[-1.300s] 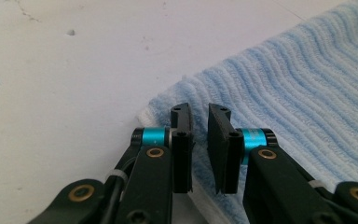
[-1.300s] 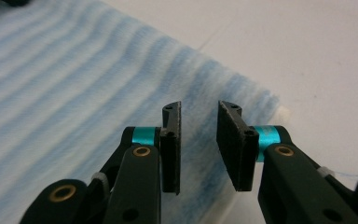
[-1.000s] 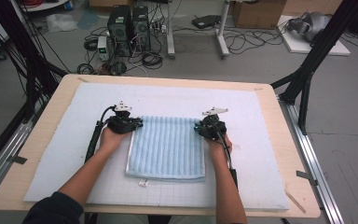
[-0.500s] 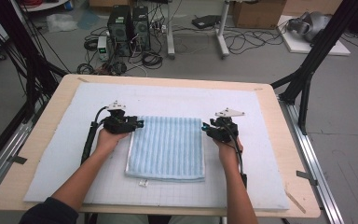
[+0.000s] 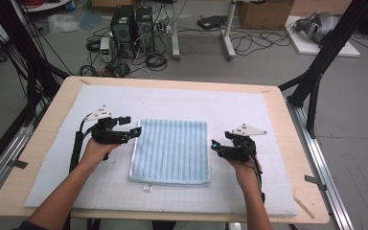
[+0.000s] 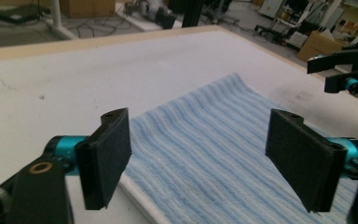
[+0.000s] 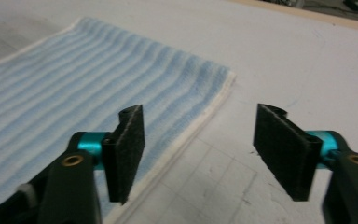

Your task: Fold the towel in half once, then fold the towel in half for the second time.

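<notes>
A folded blue striped towel (image 5: 171, 151) lies flat in the middle of the white mat (image 5: 249, 110). My left gripper (image 5: 135, 130) hovers at the towel's left edge near its far corner, and its jaws have just been opening. They stand open in the left gripper view (image 6: 205, 158), with the towel (image 6: 214, 116) lying below them, not pinched. My right gripper (image 5: 214, 145) sits just off the towel's right edge, and its jaws have also just been opening. They are open (image 7: 207, 149) over bare mat beside the towel's hem (image 7: 74, 93).
The mat covers a wooden table (image 5: 297, 143). A small white tag (image 5: 147, 188) lies at the towel's near edge. Black frame posts (image 5: 316, 81) stand at both sides. Computer towers (image 5: 133, 28) and cables are on the floor beyond the table.
Both grippers have let go of the towel's far corners and opened. The right one has drawn away to the right and toward the near side; the left has backed off slightly. The towel stays flat.
</notes>
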